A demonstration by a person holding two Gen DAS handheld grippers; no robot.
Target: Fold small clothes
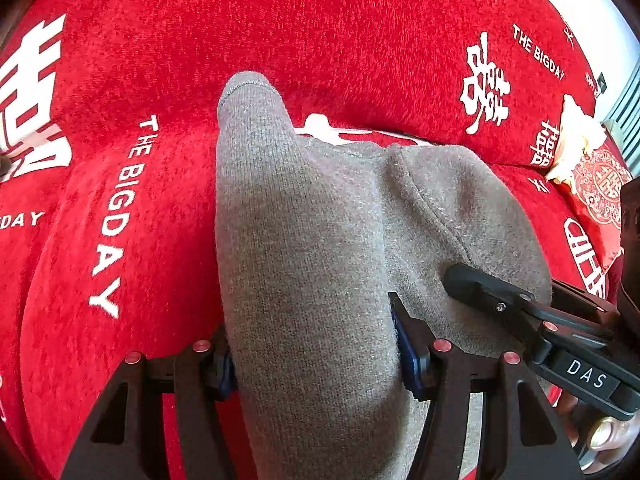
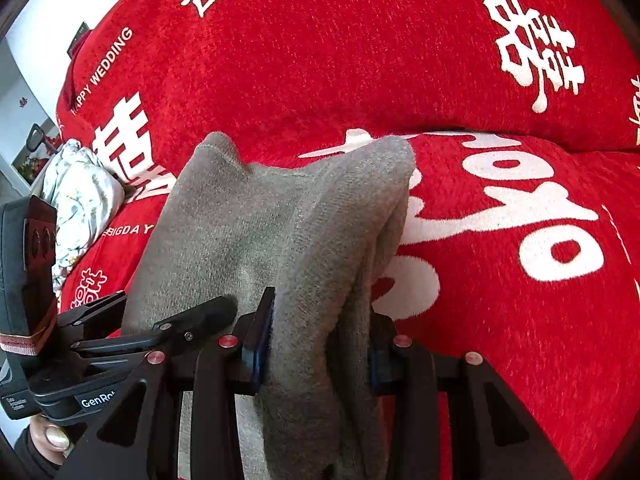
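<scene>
A grey knitted garment (image 1: 312, 216) hangs bunched over a red sofa cover (image 1: 360, 40) with white lettering. My left gripper (image 1: 320, 364) is shut on one thick fold of it, the cloth filling the gap between the blue pads. My right gripper (image 2: 318, 354) is shut on another fold of the same garment (image 2: 256, 220). The two grippers sit close side by side. The right gripper (image 1: 516, 286) shows at the right of the left wrist view, the left gripper (image 2: 160, 308) at the left of the right wrist view. The garment's lower part is hidden below the fingers.
The sofa's backrest (image 2: 340, 48) rises behind the seat cushion (image 2: 520, 300). A floral cloth (image 2: 80, 196) lies at the sofa's left end. A red patterned cushion (image 1: 600, 192) with a cream item (image 1: 576, 136) sits at the right end. A person's thumb (image 1: 608, 432) holds the right gripper.
</scene>
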